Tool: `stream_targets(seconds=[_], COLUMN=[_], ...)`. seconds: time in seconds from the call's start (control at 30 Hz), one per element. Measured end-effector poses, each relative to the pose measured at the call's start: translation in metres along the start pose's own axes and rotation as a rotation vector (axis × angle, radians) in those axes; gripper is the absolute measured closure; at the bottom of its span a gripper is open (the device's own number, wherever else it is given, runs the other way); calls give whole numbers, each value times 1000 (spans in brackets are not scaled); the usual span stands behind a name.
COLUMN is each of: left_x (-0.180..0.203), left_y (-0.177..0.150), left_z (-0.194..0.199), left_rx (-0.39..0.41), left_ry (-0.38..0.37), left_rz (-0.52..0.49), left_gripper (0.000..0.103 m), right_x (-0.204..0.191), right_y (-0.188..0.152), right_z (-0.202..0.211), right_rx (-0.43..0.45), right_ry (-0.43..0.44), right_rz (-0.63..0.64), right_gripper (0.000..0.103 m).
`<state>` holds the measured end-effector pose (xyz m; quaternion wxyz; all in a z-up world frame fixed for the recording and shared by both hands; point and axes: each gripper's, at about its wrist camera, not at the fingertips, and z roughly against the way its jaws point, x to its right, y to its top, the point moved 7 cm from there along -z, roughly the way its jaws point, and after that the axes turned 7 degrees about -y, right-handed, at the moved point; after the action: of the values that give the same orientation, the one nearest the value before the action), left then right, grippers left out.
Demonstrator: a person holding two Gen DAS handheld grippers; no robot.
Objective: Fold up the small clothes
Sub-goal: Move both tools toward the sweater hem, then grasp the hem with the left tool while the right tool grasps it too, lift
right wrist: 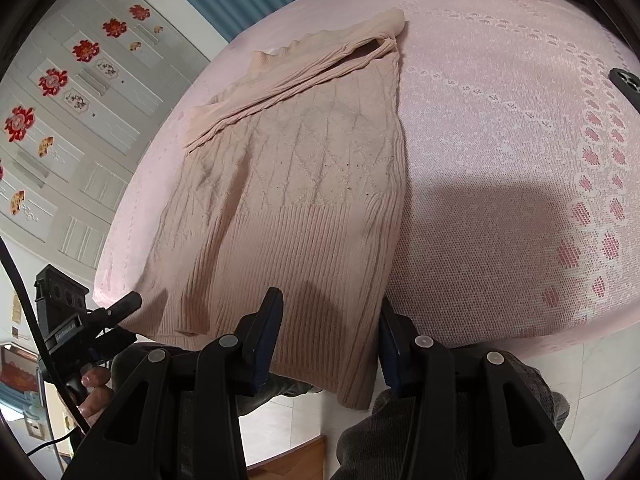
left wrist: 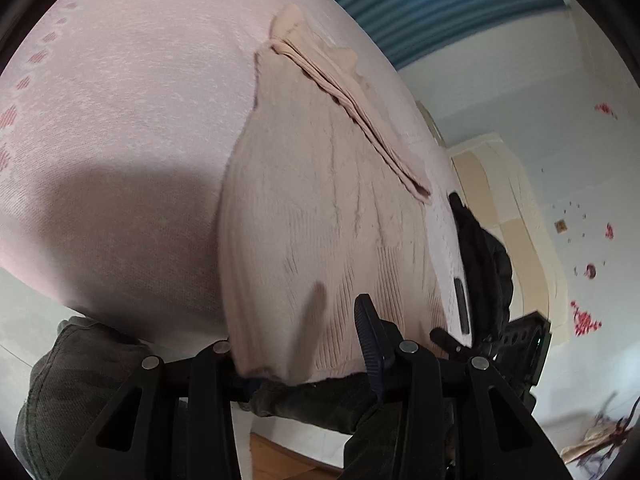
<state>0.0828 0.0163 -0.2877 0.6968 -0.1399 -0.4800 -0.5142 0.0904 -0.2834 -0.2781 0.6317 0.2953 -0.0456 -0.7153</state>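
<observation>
A beige cable-knit sweater [left wrist: 328,200] [right wrist: 300,180] lies flat on a pink lace cover [left wrist: 120,120] [right wrist: 500,160]. One sleeve is folded across its upper part, and its ribbed hem hangs over the near edge. My left gripper [left wrist: 300,340] is open astride the hem's left corner: the fabric hides one finger, and the other rests on top. In the right wrist view it shows at the sweater's left side [right wrist: 124,308]. My right gripper [right wrist: 330,304] is open astride the hem's right corner, with flat fabric between its jaws. It also shows in the left wrist view [left wrist: 448,338].
A black garment [left wrist: 480,248] and a dark, flat, phone-like object [left wrist: 462,304] [right wrist: 628,84] lie on the cover to the right of the sweater. The person's knees in dark trousers [right wrist: 400,440] are just below the near edge. Pale tiled floor lies beneath, with walls beyond.
</observation>
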Motion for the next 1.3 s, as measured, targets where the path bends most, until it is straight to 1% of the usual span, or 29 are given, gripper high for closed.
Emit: stream_targets(seconds=[0.1, 0.17, 0.27, 0.3, 0.43, 0.5, 0.53, 0.57, 0.6, 0.67, 0.77, 0.87, 0.9, 0.97, 1.0, 1.13, 1.17, 1.23, 1.3], left_x=[-5, -9, -10, -10, -11, -12, -11, -10, -9, -6, -3, -2, -2, 1, 1, 0, 0, 2, 2], left_y=[3, 5, 7, 7, 6, 6, 5, 5, 5, 6, 7, 8, 9, 11, 12, 16, 17, 20, 27], left_z=[7, 12, 16, 17, 17, 18, 18, 18, 18, 17, 15, 15, 16, 19, 20, 21, 21, 23, 30], left_rx=[37, 69, 110, 116, 117, 116, 110, 107, 105, 105, 101, 109, 115, 121, 123, 129, 128, 131, 169], left_ry=[10, 33, 44, 44, 60, 66, 63, 59, 59, 65, 74, 90, 81, 35, 27, 31, 30, 22, 39], left_rz=[21, 33, 42, 41, 39, 33, 28, 23, 14, -2, -23, -36, -38, -42, -43, -35, -35, -37, -40], left_gripper=[65, 66, 71, 71, 80, 88, 94, 96, 96, 96, 96, 96, 96, 96, 96, 96, 95, 96, 96], right_x=[0, 1, 0, 0, 1, 1, 1, 2, 2, 3, 4, 1, 0, -1, 0, 5, 5, 8, 12], right_y=[0, 1, 0, 0, -1, -2, -2, -3, -3, -4, -4, -2, -2, -1, -1, 4, 6, 10, 13], right_z=[0, 0, 0, -1, 0, 0, 1, 1, 1, 0, 0, 5, 5, 6, 6, 10, 12, 18, 23], right_rx=[0, 1, 3, 3, 2, 2, 3, 4, 5, 2, 4, 36, 41, 45, 47, 68, 79, 112, 135], right_ry=[8, 8, 3, -5, -8, -9, -13, -19, -30, -45, -56, -68, -74, -79, -76, -31, 6, 49, 84], right_rz=[-11, -15, -12, -10, -8, -10, -10, -9, -8, -6, -4, 13, 17, 20, 17, -20, -33, -63, -99], right_gripper=[58, 58, 59, 60, 61, 63, 65, 69, 72, 87, 95, 95, 95, 96, 96, 96, 97, 97, 98])
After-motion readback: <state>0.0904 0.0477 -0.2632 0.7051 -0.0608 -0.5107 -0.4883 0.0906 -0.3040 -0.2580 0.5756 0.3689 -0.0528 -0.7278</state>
